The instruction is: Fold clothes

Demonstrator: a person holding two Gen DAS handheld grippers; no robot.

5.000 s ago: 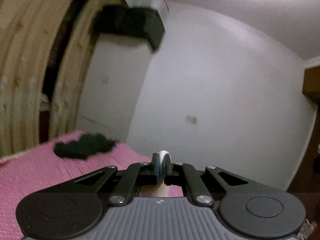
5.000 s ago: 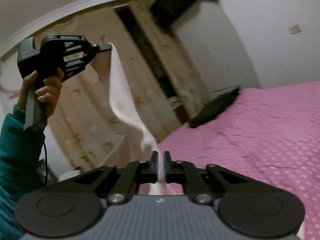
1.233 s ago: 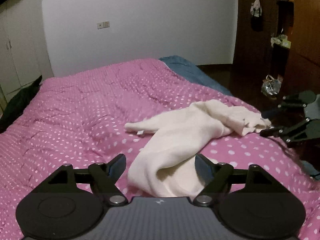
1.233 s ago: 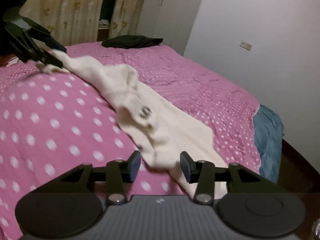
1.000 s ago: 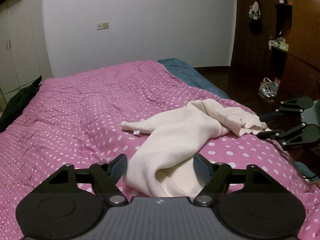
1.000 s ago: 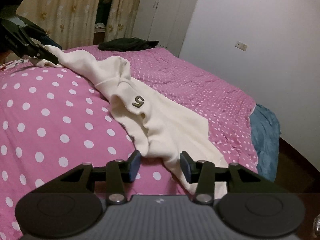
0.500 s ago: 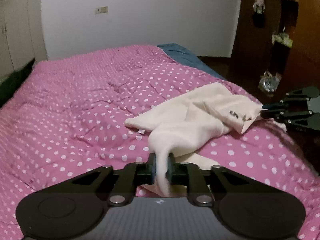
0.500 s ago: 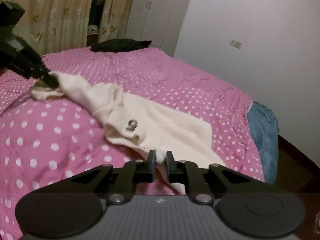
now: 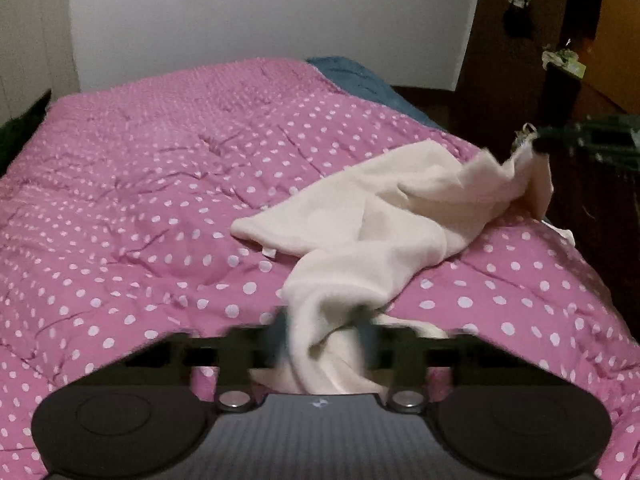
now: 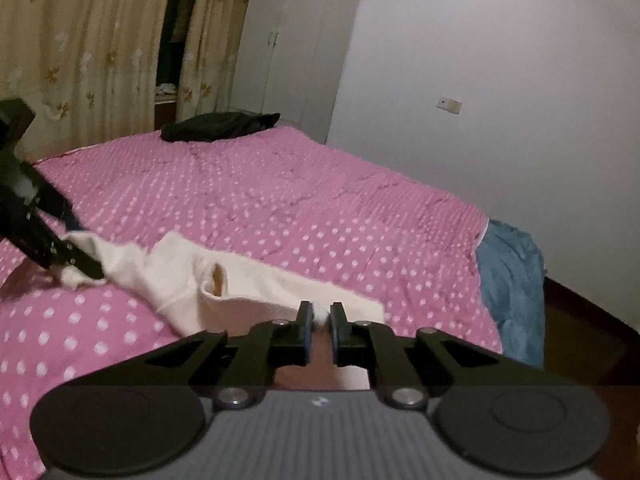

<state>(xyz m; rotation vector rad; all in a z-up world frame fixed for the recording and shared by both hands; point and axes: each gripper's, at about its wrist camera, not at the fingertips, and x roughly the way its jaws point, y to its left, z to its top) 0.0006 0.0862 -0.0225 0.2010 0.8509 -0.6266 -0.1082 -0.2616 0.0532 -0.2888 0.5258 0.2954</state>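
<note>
The left wrist view is showing the cream-coloured soft knit garment [image 9: 372,236] lying crumpled across the near right part of the pink polka-dot quilted bedspread [image 9: 152,184], one end bunched between the blurred fingers of the left gripper [image 9: 320,332], whose jaws are closing on that bunch. At that view's right edge the right gripper [image 9: 540,146] is lifting the garment's far corner off the bed, with dark wooden furniture [image 9: 560,60] standing behind it.

The right wrist view is giving the opposite angle: the right gripper's jaws are standing nearly together, pinching a small tuft of the cream fabric. The left gripper is appearing at the left edge of this view, clamping the other end of the garment just above the bedspread. Only this view is showing the floral beige curtains [image 10: 80,52], the white wardrobe [image 10: 292,44] and the dark folded cloth [image 10: 216,125] lying at the far edge of the bed. A blue blanket [image 10: 508,276] is hanging off the bed's right side.

Motion blur is smearing the left gripper's fingertips in its own view, and the gripper body is hiding the garment's nearest end.
</note>
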